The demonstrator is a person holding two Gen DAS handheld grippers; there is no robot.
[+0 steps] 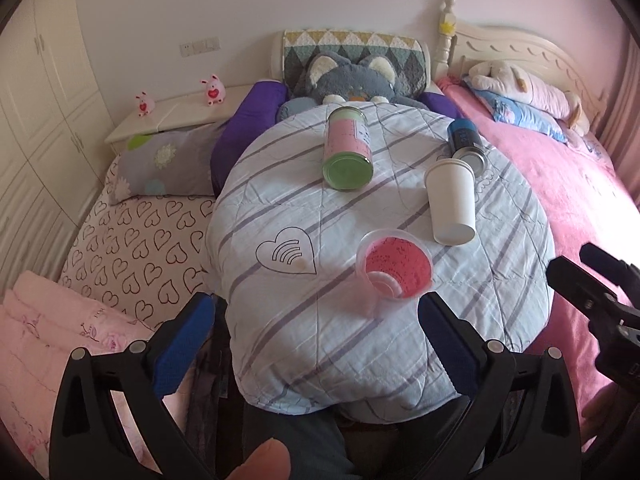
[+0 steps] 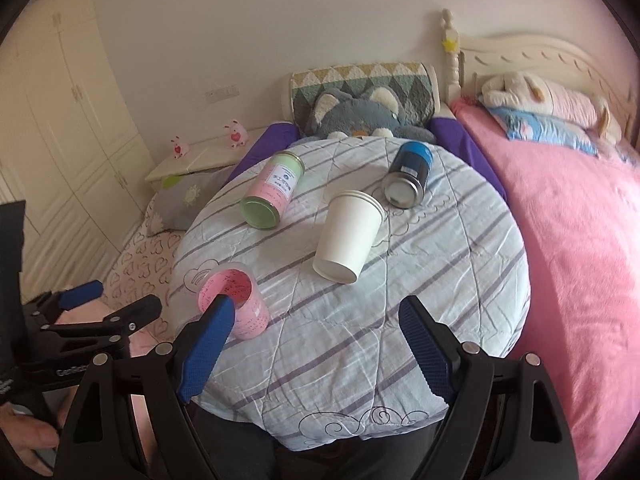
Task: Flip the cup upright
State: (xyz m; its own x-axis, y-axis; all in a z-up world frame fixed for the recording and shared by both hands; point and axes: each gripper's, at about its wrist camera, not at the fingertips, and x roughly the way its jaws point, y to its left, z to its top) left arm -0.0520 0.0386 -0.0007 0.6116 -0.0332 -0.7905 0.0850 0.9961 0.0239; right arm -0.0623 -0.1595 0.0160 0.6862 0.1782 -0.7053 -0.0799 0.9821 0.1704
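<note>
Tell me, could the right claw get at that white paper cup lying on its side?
Probably yes. The right claw is open, and the white paper cup lies ahead of it on the striped quilt with nothing between. The blue can lies close behind the cup's rim.
</note>
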